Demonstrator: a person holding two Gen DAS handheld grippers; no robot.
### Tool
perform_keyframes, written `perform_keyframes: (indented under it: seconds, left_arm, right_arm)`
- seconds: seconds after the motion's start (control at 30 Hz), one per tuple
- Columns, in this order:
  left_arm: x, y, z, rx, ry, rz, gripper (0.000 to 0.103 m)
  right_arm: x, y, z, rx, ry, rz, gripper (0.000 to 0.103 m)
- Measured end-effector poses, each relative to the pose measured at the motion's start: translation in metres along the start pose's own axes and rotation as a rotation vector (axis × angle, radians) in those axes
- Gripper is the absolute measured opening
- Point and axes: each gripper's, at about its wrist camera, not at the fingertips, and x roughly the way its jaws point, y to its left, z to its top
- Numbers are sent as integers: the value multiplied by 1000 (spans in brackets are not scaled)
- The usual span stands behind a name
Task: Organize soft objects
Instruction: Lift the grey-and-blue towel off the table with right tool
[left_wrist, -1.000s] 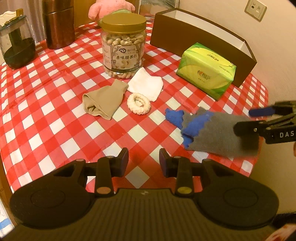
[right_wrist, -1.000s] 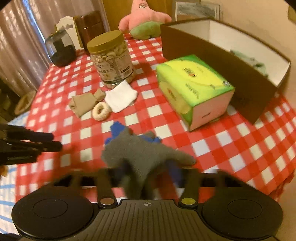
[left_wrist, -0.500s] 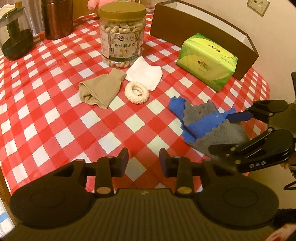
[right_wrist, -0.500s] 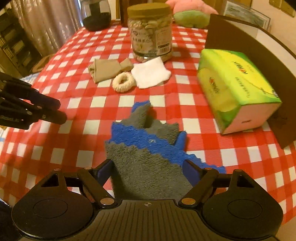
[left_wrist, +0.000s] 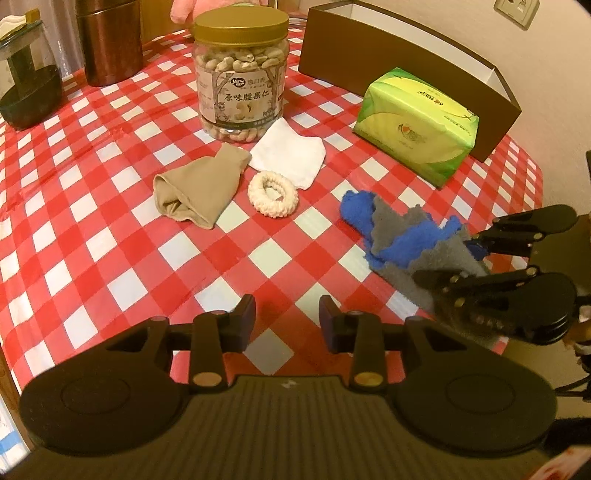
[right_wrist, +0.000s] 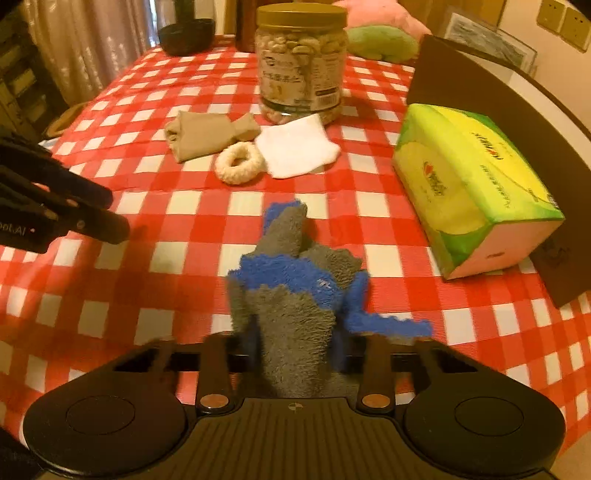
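The clear plastic cashew jar with the gold screw lid (left_wrist: 241, 75) is labelled in Chinese, "原味腰果仁", under a small round logo that can't be read. On the green and yellow soft tissue pack (left_wrist: 415, 125) a small red emblem is printed, but the lettering is too small to make out. "ool.AI" is seen on the left gripper's side in the right wrist view.

The fuzzy grey and blue sock (right_wrist: 295, 295) is laid on the red and white checked table (left_wrist: 92, 221), near its front right edge, just in front of the tissue pack. Its long axis is run from the right gripper (right_wrist: 295, 354) away toward the jar, with the blue-tipped end pointed at the cream knitted ring (left_wrist: 272, 197). The near grey end is clamped between the right gripper's fingers, which have just been closing on it.

The left gripper (left_wrist: 287, 319) is held over bare table, fingers apart, nothing between them.

A beige folded sock (left_wrist: 197, 192) and a white folded cloth (left_wrist: 290, 157) are lying beside the ring. A brown open cardboard box (left_wrist: 406, 74) is standing behind the tissue pack.
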Motion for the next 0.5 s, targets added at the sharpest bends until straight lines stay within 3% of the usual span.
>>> perform_keyframes:
  seconds: [0.1,0.33,0.5]
  left_arm:
    - [3,0,4,16,-10,7,34]
    - [15,2,21,41,-50,25,36]
    - [30,2,36,66,-69,36,42]
  right_arm:
    - [-5,-7,3,70,-15,24,21]
    - [-19,-28,22,230,-106,36,21]
    - [-17,-38,39,271,-122,42,21]
